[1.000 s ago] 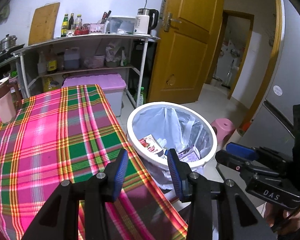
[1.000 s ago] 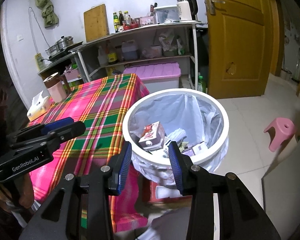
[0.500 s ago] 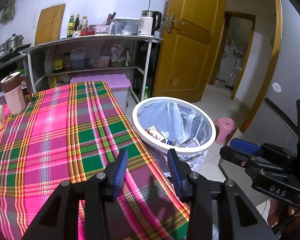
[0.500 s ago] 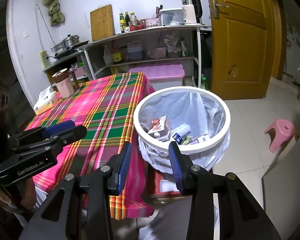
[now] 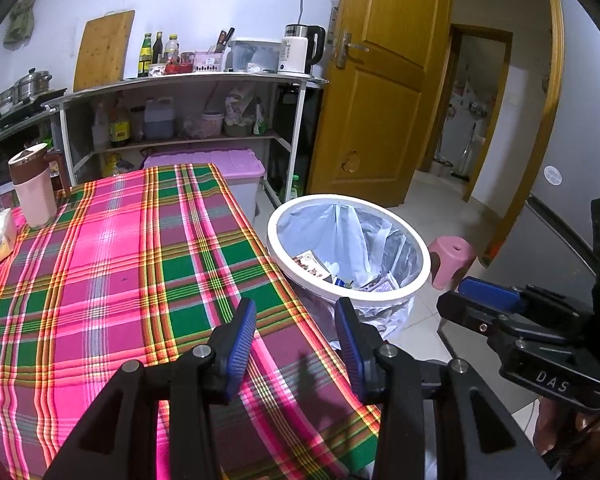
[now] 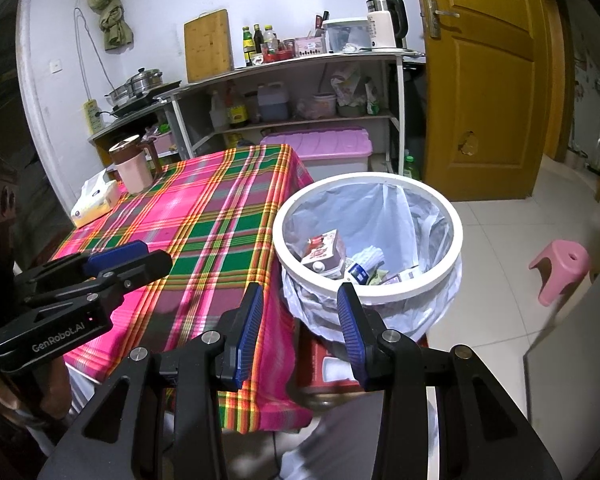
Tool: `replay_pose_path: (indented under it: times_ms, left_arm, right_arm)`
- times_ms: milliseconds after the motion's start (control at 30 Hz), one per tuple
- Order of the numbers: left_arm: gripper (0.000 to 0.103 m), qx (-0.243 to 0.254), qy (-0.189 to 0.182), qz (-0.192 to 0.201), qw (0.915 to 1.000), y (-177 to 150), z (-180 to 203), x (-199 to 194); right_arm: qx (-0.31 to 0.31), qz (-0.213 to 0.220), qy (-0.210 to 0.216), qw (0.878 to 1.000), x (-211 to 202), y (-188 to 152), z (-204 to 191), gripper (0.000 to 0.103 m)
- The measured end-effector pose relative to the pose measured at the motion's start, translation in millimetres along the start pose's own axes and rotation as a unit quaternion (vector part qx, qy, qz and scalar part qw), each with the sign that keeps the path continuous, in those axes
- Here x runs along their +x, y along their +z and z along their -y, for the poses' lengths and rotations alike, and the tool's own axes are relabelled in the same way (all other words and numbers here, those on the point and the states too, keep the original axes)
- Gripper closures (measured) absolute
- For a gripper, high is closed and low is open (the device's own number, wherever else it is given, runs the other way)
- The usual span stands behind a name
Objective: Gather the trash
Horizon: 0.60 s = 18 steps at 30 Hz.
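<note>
Beside table (image 5: 112, 280): both tools parted, empty; bin (image 6: 454, 236) trash partly hidden by rim and liner.

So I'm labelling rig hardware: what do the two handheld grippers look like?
Both are black, angular frames with silver bolts and ribbed blue finger pads. The left gripper carries white "GenRobot.AI" lettering and a small red light on its side; the right gripper reads "DAS".

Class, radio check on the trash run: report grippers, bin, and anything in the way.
Left gripper open, empty, over the plaid tablecloth. Right gripper open, empty. Lined white trash bin beside the table, cartons inside. Nothing blocking the bin mouth.
</note>
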<state>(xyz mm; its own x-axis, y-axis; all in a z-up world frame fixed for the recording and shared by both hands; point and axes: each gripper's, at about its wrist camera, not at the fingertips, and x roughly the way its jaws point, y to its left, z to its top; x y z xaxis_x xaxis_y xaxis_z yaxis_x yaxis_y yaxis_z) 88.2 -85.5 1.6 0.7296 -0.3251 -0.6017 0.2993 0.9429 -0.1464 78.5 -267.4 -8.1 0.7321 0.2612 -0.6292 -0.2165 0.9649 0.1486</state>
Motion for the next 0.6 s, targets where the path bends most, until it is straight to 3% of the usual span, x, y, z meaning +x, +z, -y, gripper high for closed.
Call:
replay_pose_path:
  times_ms: [600]
  left_arm:
    - [0.062,0.000,0.004,0.000,1.0000,1.1,-0.8,-6.1]
  right_arm:
    - [-0.001,0.001,0.000,1.000,-0.8,-1.4,-2.9,0.063]
